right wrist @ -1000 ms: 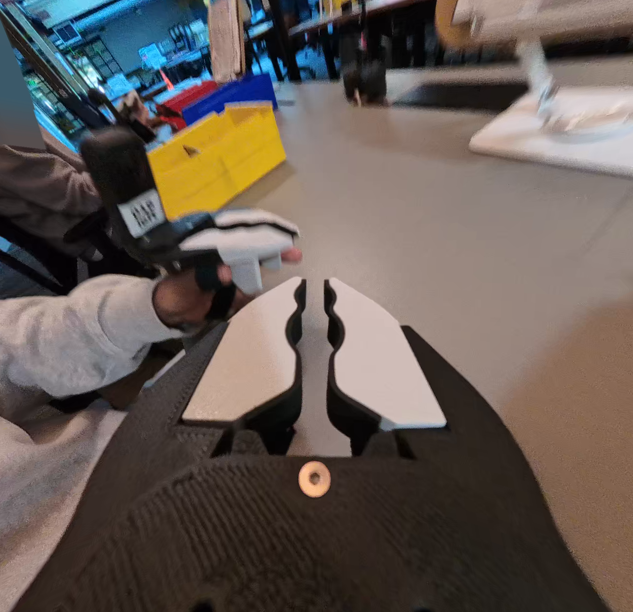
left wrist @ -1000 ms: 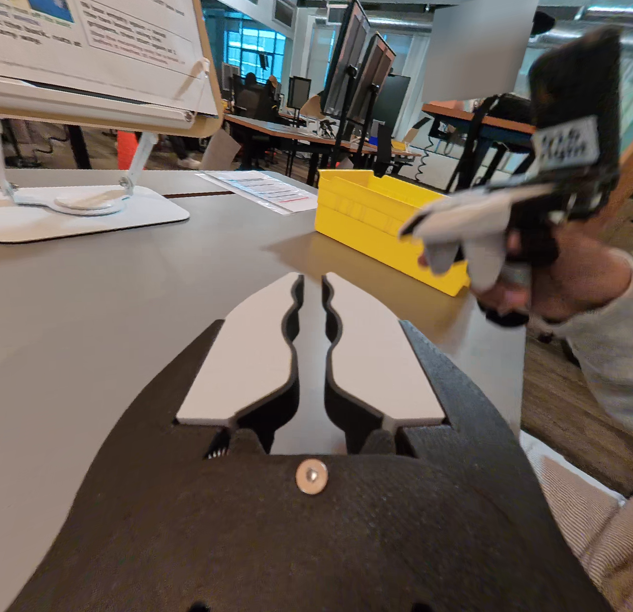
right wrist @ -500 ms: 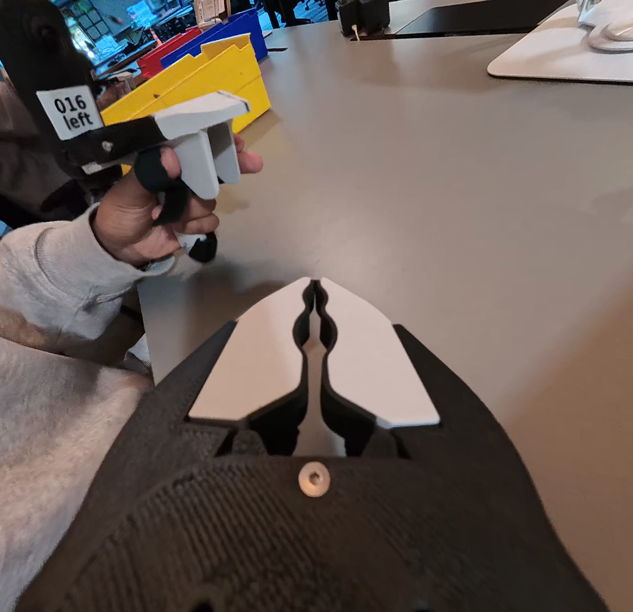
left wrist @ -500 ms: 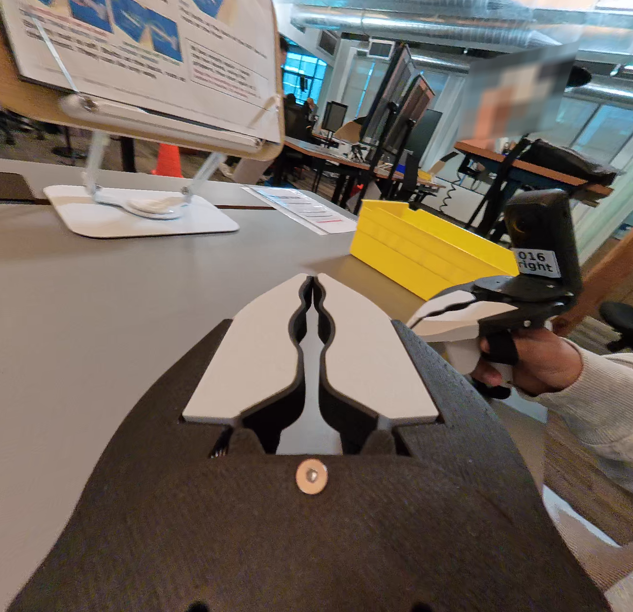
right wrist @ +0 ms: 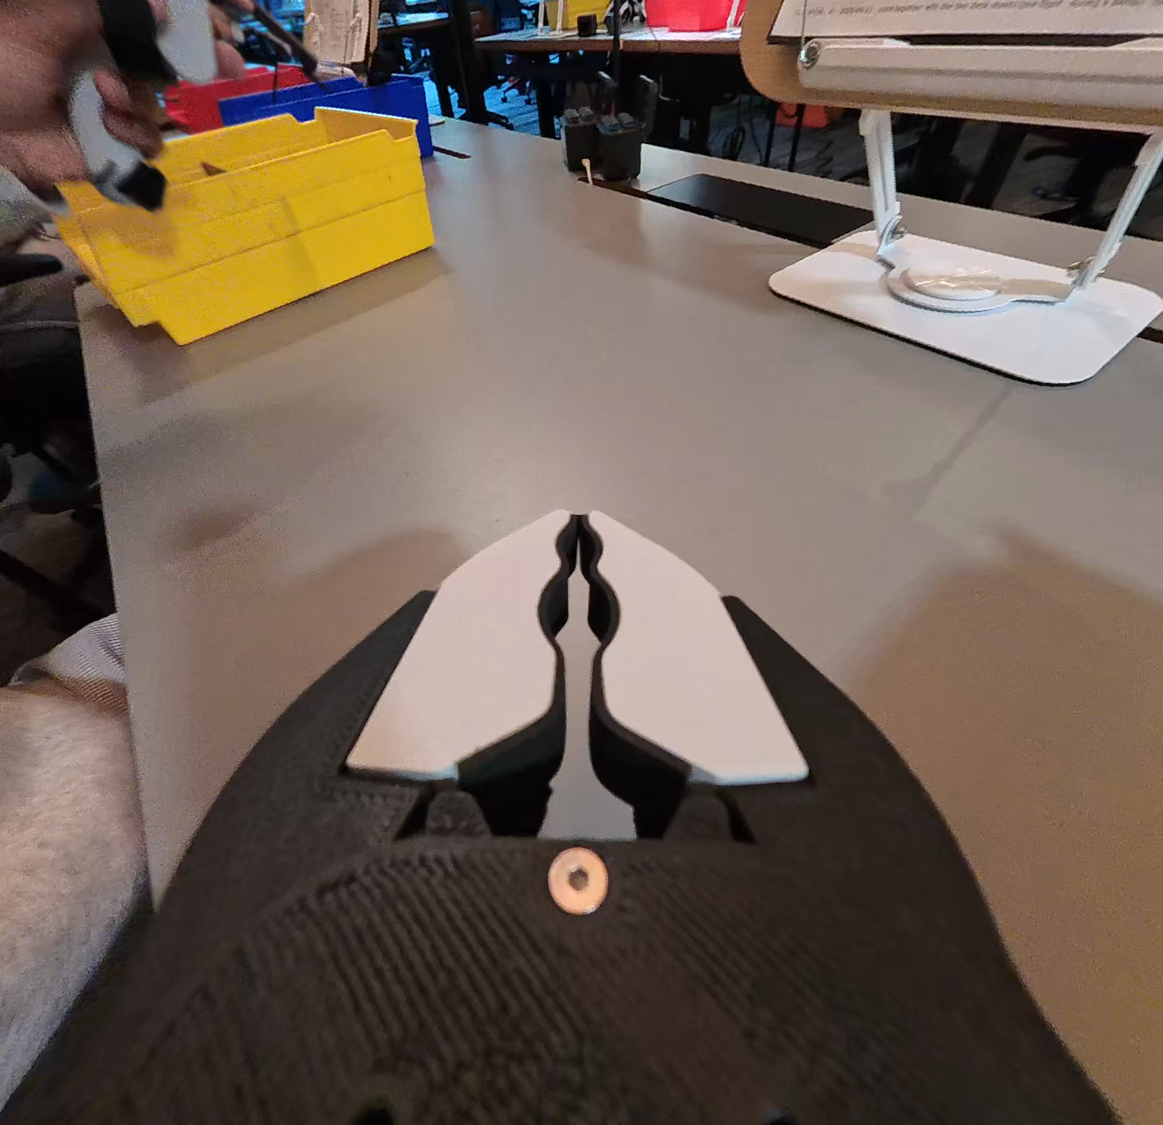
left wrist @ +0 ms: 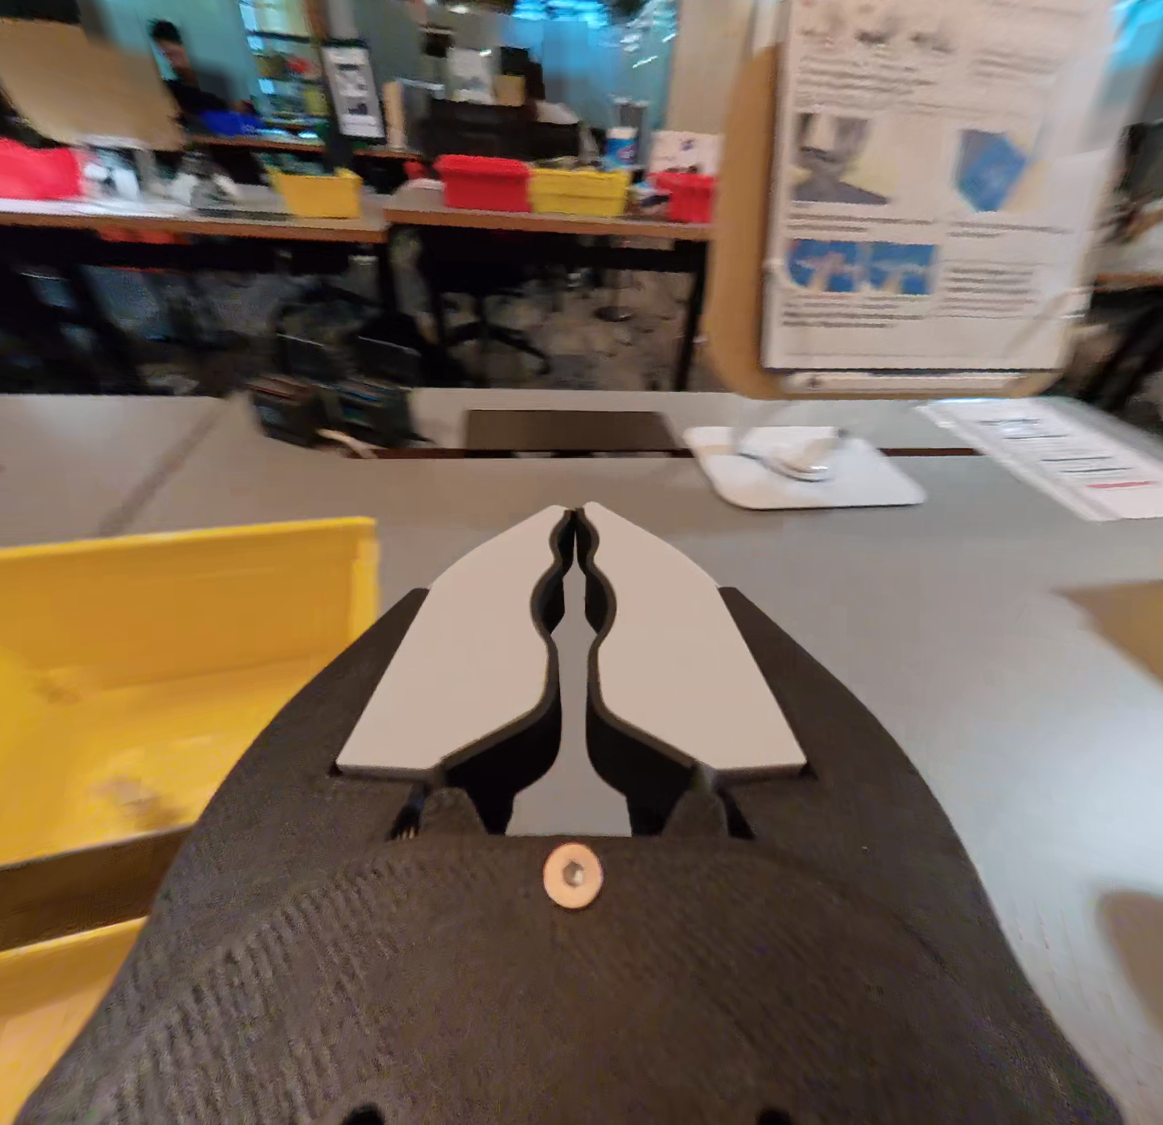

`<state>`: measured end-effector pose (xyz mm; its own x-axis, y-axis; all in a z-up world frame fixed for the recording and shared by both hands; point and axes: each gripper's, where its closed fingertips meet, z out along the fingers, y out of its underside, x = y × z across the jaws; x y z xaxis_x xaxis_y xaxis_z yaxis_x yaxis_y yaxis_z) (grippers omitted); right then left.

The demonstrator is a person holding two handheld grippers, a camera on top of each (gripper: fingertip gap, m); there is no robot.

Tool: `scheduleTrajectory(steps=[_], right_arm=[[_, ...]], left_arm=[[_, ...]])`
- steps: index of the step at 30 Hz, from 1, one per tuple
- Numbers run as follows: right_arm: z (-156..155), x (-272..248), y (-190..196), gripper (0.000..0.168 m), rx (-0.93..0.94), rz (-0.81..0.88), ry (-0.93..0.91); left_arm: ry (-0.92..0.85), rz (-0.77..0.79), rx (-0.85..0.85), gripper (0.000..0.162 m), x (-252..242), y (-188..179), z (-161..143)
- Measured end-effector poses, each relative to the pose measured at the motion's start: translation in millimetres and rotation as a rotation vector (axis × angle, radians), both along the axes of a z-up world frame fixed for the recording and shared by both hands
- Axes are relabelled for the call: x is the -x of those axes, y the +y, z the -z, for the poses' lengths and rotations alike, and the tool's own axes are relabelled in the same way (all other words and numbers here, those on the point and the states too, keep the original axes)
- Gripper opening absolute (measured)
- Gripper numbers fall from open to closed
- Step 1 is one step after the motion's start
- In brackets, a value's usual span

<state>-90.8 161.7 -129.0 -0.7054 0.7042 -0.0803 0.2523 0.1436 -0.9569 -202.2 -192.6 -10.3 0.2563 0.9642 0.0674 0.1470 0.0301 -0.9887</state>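
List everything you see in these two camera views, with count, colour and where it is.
yellow bin: one, yellow, table's left edge, beside the left tool
table: one, grey, under both tools
document stand: one, white base, far right of the table, holding a printed sheet
paper sheet: one, white, flat, right of the stand
blue bin: one, behind the yellow bin
red bin: one, beside the blue one
left tool: shut, empty
right tool: shut, empty
hand: one, blurred, above the yellow bin
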Motion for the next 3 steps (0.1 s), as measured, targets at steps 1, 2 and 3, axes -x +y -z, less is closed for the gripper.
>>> scheduleTrajectory(steps=[1, 2, 3], right_arm=[[-0.3, 1.5, 0.7, 0.001, 0.002, 0.006, 0.01], [-0.8, 2.9, 0.2, 0.008, 0.008, 0.008, 0.016], [-1.2, 4.5, -1.5, 0.019, 0.016, 0.006, 0.02]], left_arm=[[-0.024, -0.04, 0.045, 0.0, 7.5, -23.7, -8.2], [-0.072, -0.063, 0.087, 0.0, 16.6, -45.8, -12.8], [-0.151, -0.071, 0.127, 0.002, 26.7, -66.9, -11.8]])
